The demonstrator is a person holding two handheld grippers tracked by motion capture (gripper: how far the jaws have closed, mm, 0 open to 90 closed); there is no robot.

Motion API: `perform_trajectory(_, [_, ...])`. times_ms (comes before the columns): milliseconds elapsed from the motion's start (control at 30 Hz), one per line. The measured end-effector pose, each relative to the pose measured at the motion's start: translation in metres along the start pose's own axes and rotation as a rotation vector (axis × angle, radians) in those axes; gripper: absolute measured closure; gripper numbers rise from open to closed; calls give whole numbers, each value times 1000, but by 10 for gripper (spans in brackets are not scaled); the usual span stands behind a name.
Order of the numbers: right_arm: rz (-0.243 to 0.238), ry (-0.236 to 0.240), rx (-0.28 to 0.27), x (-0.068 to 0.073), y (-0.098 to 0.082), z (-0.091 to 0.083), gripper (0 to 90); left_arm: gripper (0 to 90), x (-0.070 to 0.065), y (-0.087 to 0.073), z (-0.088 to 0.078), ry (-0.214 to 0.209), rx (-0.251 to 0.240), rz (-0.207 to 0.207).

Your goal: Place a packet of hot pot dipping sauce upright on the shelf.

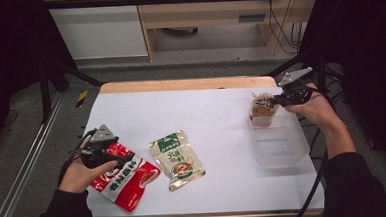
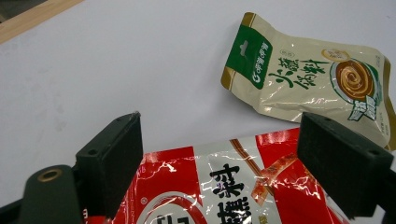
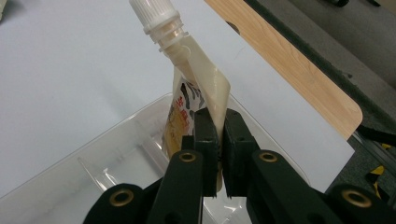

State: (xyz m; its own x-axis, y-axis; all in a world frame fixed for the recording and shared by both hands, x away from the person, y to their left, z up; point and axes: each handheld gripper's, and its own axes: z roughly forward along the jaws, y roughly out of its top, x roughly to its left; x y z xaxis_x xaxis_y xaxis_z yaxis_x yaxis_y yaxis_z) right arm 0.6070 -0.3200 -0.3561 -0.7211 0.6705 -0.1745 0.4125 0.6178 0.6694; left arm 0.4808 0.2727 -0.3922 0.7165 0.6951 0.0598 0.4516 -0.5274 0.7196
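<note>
My right gripper (image 1: 276, 101) (image 3: 218, 135) is shut on a cream spouted pouch (image 1: 262, 106) (image 3: 198, 88) with a white cap, held over the far end of a clear plastic bin (image 1: 279, 141) (image 3: 70, 182). At the left, my left gripper (image 1: 114, 153) (image 2: 219, 163) stands open over a red-and-white sauce packet (image 1: 124, 178) (image 2: 219, 186), its jaws on either side of the packet's top and apart from it. A beige packet with a green header (image 1: 177, 159) (image 2: 308, 77) lies flat in the middle of the white table (image 1: 201, 108).
The table's wooden far edge (image 1: 187, 84) (image 3: 289, 60) runs behind the bin. Black frame rails (image 1: 59, 70) flank the table, and grey floor lies beyond. Bare white surface stretches between the beige packet and the bin.
</note>
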Motion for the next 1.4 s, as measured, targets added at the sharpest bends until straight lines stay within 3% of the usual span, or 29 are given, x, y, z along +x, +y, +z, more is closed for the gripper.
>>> perform_trajectory(633, [15,-9,8,-1,0,-1,804,149,-1,0,0,-2,7,7])
perform_trajectory(767, [43,-17,15,1,1,-1,644,148,-1,0,0,-1,8,6])
perform_trajectory(833, [60,-40,17,2,3,-3,525,148,-1,0,0,0,9,6])
perform_trajectory(933, [59,-79,-8,7,5,-12,417,147,-1,0,0,0,7,6])
perform_trajectory(1167, [68,-173,-45,34,21,-39,209,140,-5,2,5,-7,12,19])
perform_trajectory(1267, [84,-178,-68,52,29,-46,151,135,-7,3,7,-12,16,28])
perform_trajectory(1400, [36,-163,-113,84,39,-49,132,124,-10,4,10,-19,20,40])
